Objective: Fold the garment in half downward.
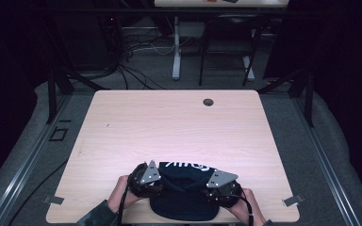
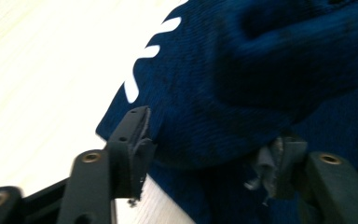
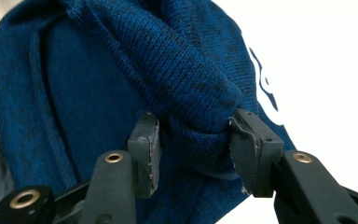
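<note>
High view: a folded navy sweater [image 1: 184, 197] lies at the table's [image 1: 169, 127] near edge; the right gripper [image 3: 193, 140] pinches a bunched fold, the left gripper's [image 2: 205, 149] jaws stand parted around the cloth.

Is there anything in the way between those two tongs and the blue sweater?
Nothing visible. The right tongs already pinch a bunched fold of the sweater; the left tongs straddle another fold, their pads not pressing on it.
</note>
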